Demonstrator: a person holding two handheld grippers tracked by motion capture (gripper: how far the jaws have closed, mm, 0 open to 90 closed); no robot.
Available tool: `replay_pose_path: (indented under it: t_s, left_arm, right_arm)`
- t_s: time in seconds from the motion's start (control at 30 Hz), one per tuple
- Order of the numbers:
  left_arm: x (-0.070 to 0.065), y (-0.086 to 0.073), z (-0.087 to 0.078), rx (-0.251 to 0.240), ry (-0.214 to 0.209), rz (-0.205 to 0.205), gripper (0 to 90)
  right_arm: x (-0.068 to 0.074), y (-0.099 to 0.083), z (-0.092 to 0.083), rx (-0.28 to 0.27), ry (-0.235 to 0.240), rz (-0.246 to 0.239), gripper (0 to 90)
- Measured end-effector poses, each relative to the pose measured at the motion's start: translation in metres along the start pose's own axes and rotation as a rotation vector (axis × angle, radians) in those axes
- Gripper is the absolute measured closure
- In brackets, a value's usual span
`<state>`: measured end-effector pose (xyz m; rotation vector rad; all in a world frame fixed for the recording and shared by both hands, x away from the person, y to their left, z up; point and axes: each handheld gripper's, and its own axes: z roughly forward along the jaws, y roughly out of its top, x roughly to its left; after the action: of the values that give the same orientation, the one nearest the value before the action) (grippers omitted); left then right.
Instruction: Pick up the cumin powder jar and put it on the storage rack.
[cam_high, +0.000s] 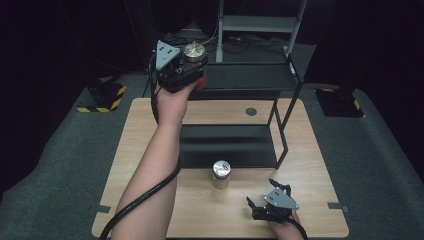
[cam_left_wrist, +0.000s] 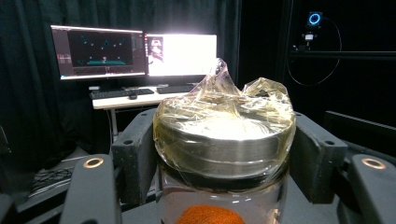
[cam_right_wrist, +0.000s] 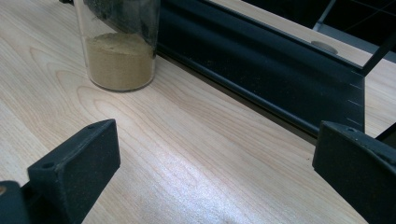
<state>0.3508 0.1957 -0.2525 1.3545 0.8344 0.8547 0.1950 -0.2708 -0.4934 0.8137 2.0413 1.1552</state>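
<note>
**Jar going onto rack shelf**

Jar (cam_left_wrist: 224, 154) with orange powder sits clamped in left gripper (cam_high: 192, 67), jaws pressed on the glass just under the steel lid (cam_left_wrist: 224, 140), which wears crinkled plastic film. It is held up at the far side of the table (cam_high: 150, 200), over the upper shelf (cam_high: 245, 75) of the black rack (cam_high: 227, 145). Right gripper (cam_high: 262, 197) rests near the front edge, jaws wide apart, nothing in them. A 2nd jar (cam_high: 220, 174), tan powder, stands on the table in front of the rack.

Likely step: set the held jar on the shelf. Keep it upright, lower until the base sits flat, away from the shelf edge and posts. Only then let go, and back out straight so the jaws don't snag the film.
</note>
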Motion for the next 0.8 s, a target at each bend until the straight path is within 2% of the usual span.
replay_pose_path:
  t_s: [0.1,0.17,0.2,0.33,0.53,0.8]
  left_arm:
    - [-0.001,0.0,0.0,0.003,0.008,-0.004,31.3]
    - [-0.003,0.001,0.0,0.011,0.023,-0.014,22.8]
    - [-0.006,0.002,0.0,0.021,0.039,-0.015,22.8]
    - [-0.009,0.003,-0.002,0.032,0.049,-0.013,1.9]
    - [-0.008,0.001,-0.01,0.035,0.044,-0.018,0.4]
    - [-0.009,-0.005,-0.03,0.032,0.047,-0.002,0.4]
  right_arm:
    - [0.0,0.0,0.0,0.0,0.0,-0.001,0.0]
    - [0.0,0.0,0.0,-0.001,0.0,-0.001,0.0]
    - [0.0,0.0,0.0,-0.001,0.0,-0.001,0.0]
    - [0.0,0.0,0.0,0.0,0.0,-0.002,0.0]
    - [0.001,0.0,0.0,0.001,0.0,-0.005,0.0]
    - [0.001,0.001,0.0,0.003,-0.001,-0.011,0.0]
